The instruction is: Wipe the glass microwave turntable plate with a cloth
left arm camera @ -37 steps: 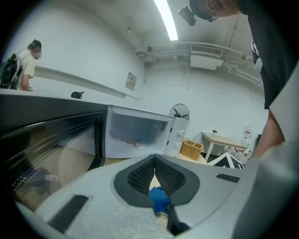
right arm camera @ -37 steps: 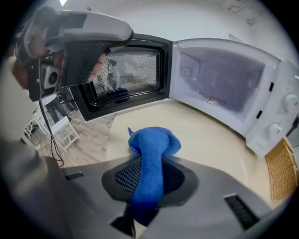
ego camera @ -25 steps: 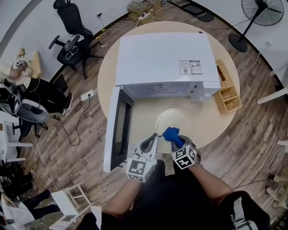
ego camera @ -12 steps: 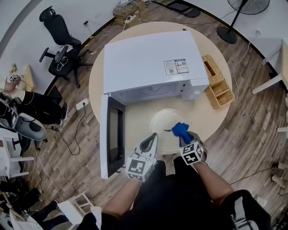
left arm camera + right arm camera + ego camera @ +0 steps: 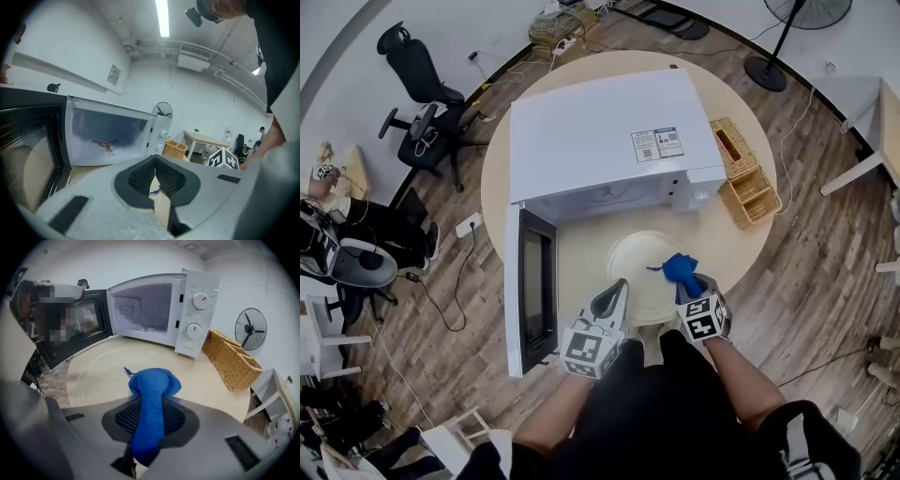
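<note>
Glass plate [image 5: 639,251] lies flat on the round table [image 5: 581,246], out in front of the microwave [image 5: 600,131] with its door [image 5: 528,291] swung wide; sensible, there's room to work over it. Right gripper [image 5: 687,284] is clamped on the blue cloth [image 5: 152,394]; the bunched free end pokes out past the jaws and looks to rest on the plate's right side, so cloth meets glass, not plastic. Left gripper [image 5: 616,289] hovers at the near rim, jaws closed together on nothing; probably ready to steady the plate. Wiping looks under way.
</note>
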`<state>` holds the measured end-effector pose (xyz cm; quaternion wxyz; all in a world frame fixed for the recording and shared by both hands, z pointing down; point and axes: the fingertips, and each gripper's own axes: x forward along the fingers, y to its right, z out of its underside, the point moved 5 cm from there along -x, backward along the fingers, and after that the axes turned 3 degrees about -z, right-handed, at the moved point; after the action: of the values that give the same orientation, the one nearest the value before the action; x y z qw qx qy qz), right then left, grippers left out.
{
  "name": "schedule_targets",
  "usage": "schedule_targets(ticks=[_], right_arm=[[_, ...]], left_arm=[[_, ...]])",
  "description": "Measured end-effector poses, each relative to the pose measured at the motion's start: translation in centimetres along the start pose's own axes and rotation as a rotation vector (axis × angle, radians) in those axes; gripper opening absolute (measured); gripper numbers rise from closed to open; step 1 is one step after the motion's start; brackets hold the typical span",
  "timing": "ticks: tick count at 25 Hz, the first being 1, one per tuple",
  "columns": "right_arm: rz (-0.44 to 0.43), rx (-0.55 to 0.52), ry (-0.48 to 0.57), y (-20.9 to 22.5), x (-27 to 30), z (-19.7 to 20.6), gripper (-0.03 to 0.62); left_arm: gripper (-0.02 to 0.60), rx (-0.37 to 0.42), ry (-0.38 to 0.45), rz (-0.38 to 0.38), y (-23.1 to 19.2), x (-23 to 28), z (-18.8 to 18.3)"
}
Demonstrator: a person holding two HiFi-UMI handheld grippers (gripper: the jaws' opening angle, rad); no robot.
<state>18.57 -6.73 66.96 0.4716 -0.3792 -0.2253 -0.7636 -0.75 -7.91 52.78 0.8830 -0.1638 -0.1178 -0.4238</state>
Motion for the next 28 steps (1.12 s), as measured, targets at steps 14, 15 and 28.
schedule_targets(ticks=[14, 15, 28], right_arm=[[-0.082, -0.051, 0.545, -0.6, -10.4, -13.7, 0.083], [-0.084, -0.062, 0.585, -0.7, -11.3, -14.8, 0.083], [-0.072, -0.148, 0.943, 0.6, -20.9, -24.2, 0.081]], left_arm=[[0.006, 0.028, 0.102, -0.119, -2.8, -1.5, -4.5], [0.006, 0.034, 0.112, -0.127, -3.0, -1.7, -5.0], [0.006, 0.073, 0.260, -0.181, -3.0, -2.9, -11.5]])
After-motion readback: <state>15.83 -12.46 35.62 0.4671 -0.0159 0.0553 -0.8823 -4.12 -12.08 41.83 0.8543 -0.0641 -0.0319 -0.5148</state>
